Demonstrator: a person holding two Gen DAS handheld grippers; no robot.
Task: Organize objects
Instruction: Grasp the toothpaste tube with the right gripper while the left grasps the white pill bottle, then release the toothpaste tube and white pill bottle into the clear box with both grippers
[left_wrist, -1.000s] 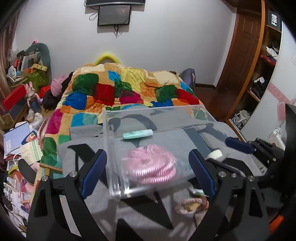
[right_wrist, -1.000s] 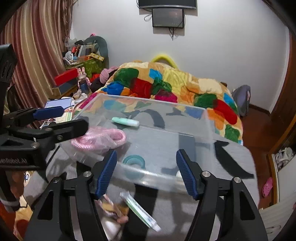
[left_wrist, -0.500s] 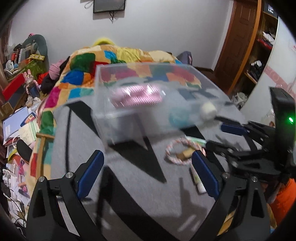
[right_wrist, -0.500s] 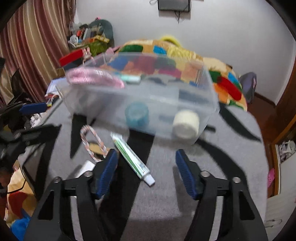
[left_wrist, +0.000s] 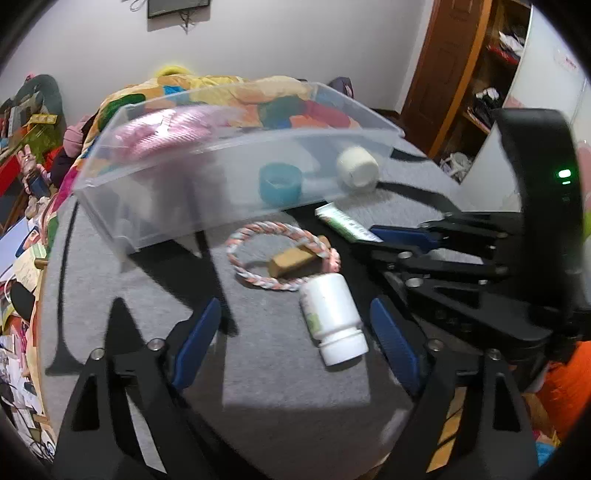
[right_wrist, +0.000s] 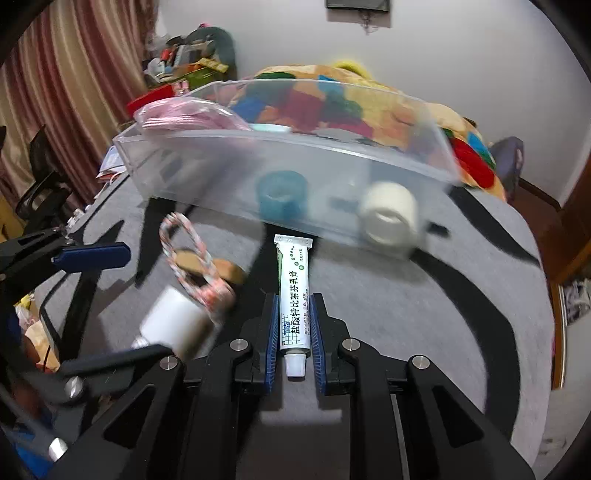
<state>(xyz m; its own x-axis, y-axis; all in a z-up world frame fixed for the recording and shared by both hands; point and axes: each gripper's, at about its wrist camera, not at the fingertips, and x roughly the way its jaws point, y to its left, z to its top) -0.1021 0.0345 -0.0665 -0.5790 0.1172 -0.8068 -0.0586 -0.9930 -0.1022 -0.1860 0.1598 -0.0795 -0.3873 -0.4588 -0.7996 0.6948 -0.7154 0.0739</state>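
— What sort of place is this?
— A bedroom in a home. A bed (left_wrist: 229, 88) under a patchwork quilt (right_wrist: 332, 99) in many colours lies at the far side against a white wall (left_wrist: 295, 44).
— Anything else?
— Striped curtains (right_wrist: 74, 92) hang far left, beside a cluttered shelf (right_wrist: 184, 59) of toys and boxes. A wooden door (left_wrist: 443, 74) and open shelving (left_wrist: 495, 74) stand far right, and a dark screen (left_wrist: 177, 7) hangs on the wall.

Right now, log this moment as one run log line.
right hand-held gripper: shut on ointment tube | left hand-held gripper: open around white pill bottle | clear plastic bin: holds tape rolls, pink coil
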